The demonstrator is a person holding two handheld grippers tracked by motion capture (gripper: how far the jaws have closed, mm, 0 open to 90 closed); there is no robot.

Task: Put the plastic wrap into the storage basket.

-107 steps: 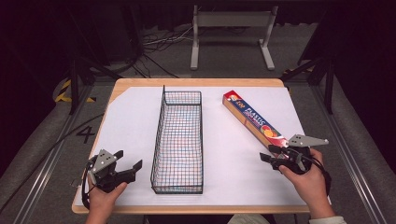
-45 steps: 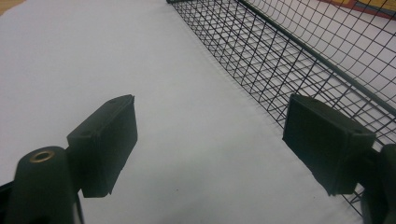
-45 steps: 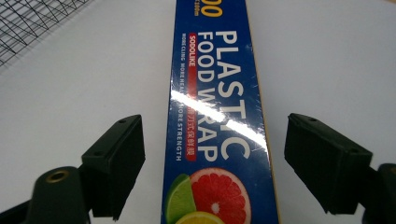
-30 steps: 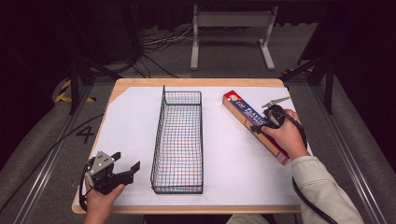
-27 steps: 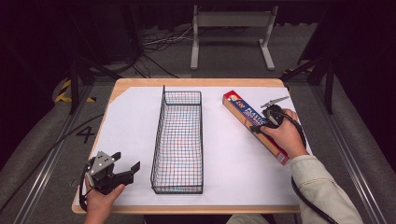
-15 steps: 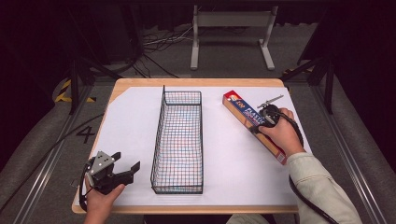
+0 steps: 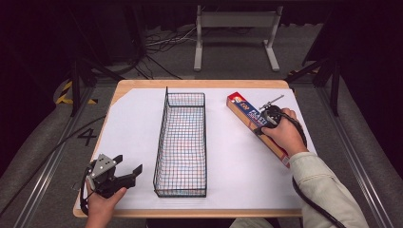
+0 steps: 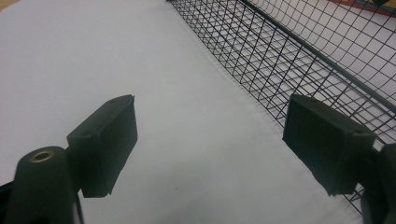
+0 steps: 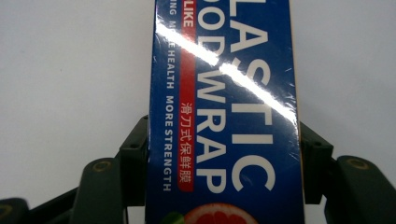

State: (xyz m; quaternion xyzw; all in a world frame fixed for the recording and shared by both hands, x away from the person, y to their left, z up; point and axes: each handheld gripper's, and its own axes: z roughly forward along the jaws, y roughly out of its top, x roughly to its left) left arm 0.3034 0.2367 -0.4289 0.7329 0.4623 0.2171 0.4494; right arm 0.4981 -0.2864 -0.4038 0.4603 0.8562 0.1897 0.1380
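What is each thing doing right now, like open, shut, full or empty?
Plastic wrap box: lying flat on the table, closed, clamped between the jaws.
Wire basket: upright, empty.
Right gripper: jaws just closed onto the box sides.
Left gripper: open, holding nothing, beside the basket.

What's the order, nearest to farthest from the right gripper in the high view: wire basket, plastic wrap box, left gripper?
1. plastic wrap box: between the right gripper fingers, table's right side.
2. wire basket: table's middle.
3. left gripper: near left corner.
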